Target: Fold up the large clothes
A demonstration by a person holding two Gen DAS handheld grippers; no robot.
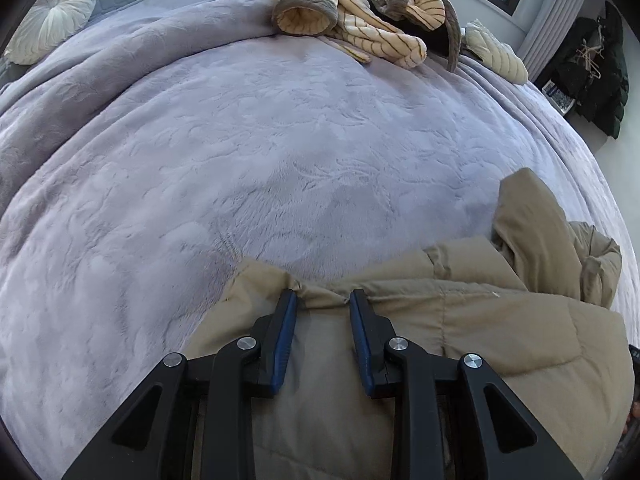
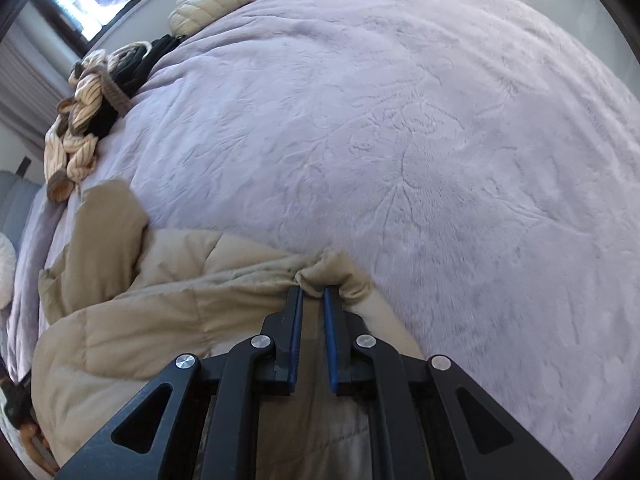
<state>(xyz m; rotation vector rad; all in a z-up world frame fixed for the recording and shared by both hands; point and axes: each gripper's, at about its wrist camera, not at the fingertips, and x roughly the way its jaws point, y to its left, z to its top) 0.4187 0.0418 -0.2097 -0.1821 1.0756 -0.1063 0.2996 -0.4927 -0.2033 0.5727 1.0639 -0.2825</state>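
A tan quilted jacket (image 1: pixel 480 320) lies on the near part of a bed, its edge bunched up at my fingertips. In the left wrist view my left gripper (image 1: pixel 323 298) pinches a puckered fold of the jacket's edge between its blue pads. The right wrist view shows the same jacket (image 2: pixel 160 312) spreading to the left. There my right gripper (image 2: pixel 313 292) is shut on a gathered lump of its fabric, the pads close together. One part of the jacket (image 1: pixel 532 232) sticks up at the far side. The cloth under both grippers is hidden.
A lilac plush blanket (image 1: pixel 280 152) covers the whole bed (image 2: pixel 440 140). A heap of cream-and-brown striped clothes (image 1: pixel 360 12) lies at the far edge, beside a cream quilted item (image 1: pixel 496 52). A white round cushion (image 1: pixel 56 12) sits far left. Dark coats (image 1: pixel 600 72) hang at the right wall.
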